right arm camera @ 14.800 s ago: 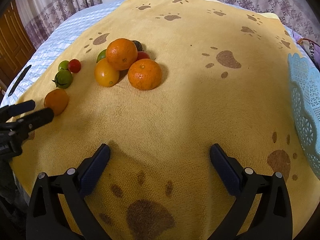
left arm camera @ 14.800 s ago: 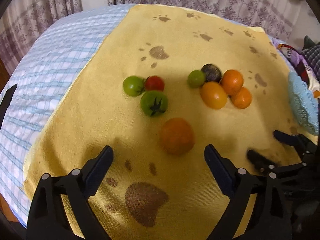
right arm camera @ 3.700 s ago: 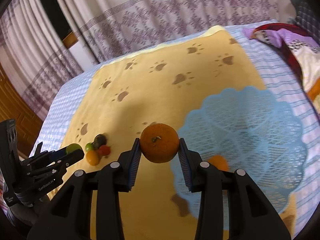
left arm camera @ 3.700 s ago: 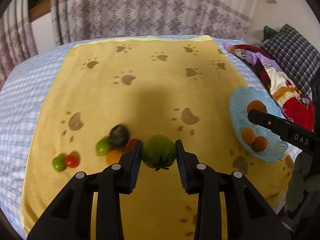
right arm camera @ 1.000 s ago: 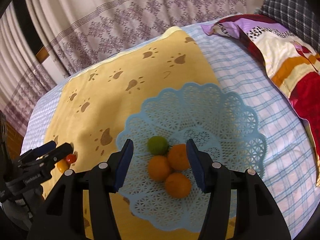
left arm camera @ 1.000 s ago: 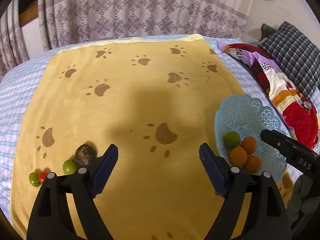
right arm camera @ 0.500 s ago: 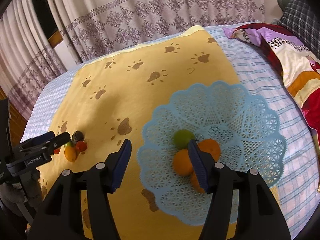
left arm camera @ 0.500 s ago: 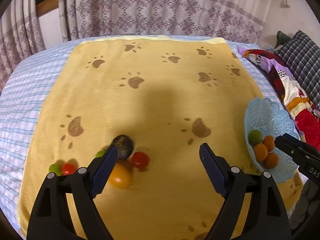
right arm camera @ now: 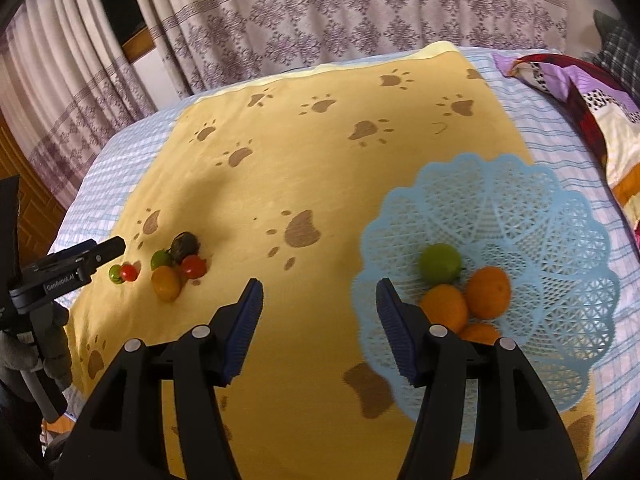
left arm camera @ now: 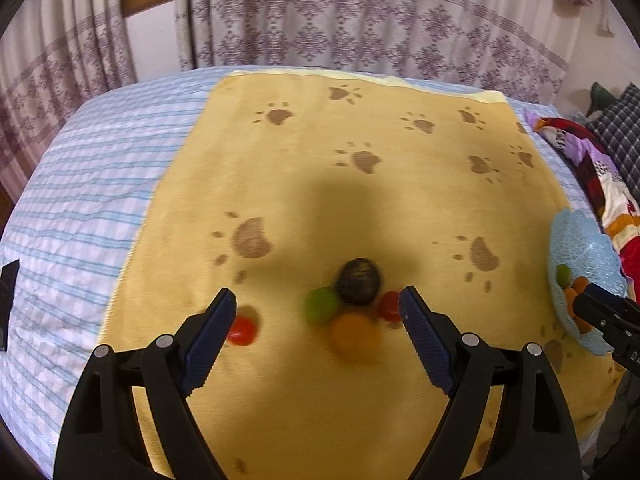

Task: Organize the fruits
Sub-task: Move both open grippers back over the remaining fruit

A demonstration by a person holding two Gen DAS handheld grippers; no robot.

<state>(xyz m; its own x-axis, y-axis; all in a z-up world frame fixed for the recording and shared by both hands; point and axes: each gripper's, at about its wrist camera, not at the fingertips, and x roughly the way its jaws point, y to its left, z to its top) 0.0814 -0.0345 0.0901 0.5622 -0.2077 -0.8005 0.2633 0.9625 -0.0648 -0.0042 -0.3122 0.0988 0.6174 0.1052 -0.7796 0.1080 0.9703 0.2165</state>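
A small heap of fruit lies on the yellow paw-print blanket (left arm camera: 360, 208): a dark fruit (left arm camera: 358, 282), a green one (left arm camera: 320, 304), an orange-yellow one (left arm camera: 354, 336) and a red tomato (left arm camera: 388, 306). My left gripper (left arm camera: 318, 307) hangs open above this heap, its fingers standing wide on either side. Another red tomato (left arm camera: 242, 330) lies by the left finger. The blue lattice basket (right arm camera: 520, 208) holds a green tomato (right arm camera: 440, 263) and three oranges (right arm camera: 488, 292). My right gripper (right arm camera: 320, 300) is open and empty over the blanket, just left of the basket's rim.
A striped blue sheet (left arm camera: 80, 200) surrounds the blanket, and patterned curtains (left arm camera: 360, 20) hang behind. A colourful quilt (right arm camera: 600, 120) and a plaid pillow (left arm camera: 620, 128) lie to the right. A small green and red pair (right arm camera: 122, 273) sits left of the heap.
My left gripper has swung left from the basket side to the fruit heap, which now shows between its fingers. My right gripper has slid left off the basket's fruit to its rim.
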